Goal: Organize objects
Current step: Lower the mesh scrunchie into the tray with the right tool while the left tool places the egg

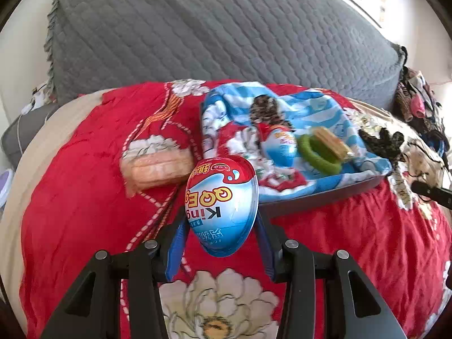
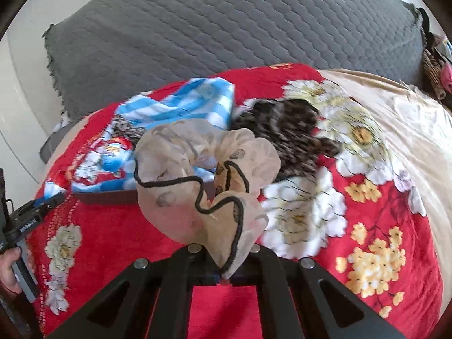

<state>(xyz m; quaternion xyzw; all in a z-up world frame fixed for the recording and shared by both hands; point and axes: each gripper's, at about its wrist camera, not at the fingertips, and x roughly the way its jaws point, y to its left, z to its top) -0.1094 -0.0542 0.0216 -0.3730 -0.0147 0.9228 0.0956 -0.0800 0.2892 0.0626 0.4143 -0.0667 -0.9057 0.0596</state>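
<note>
Left claw [image 1: 221, 223] tilted down, clamped around egg-shaped pack [image 1: 221, 203] above bedspread [image 1: 84, 197]

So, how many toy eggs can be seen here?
2. One egg is held in the left gripper; the other egg lies on the tray. The cloth could hide more.

Tray [image 1: 325, 197] on bed [image 1: 84, 212]; second egg [image 1: 278, 148], ring [image 1: 319, 155] inside tray; wafer pack [image 1: 155, 166] left of tray; headboard [image 1: 212, 28] behind.
</note>
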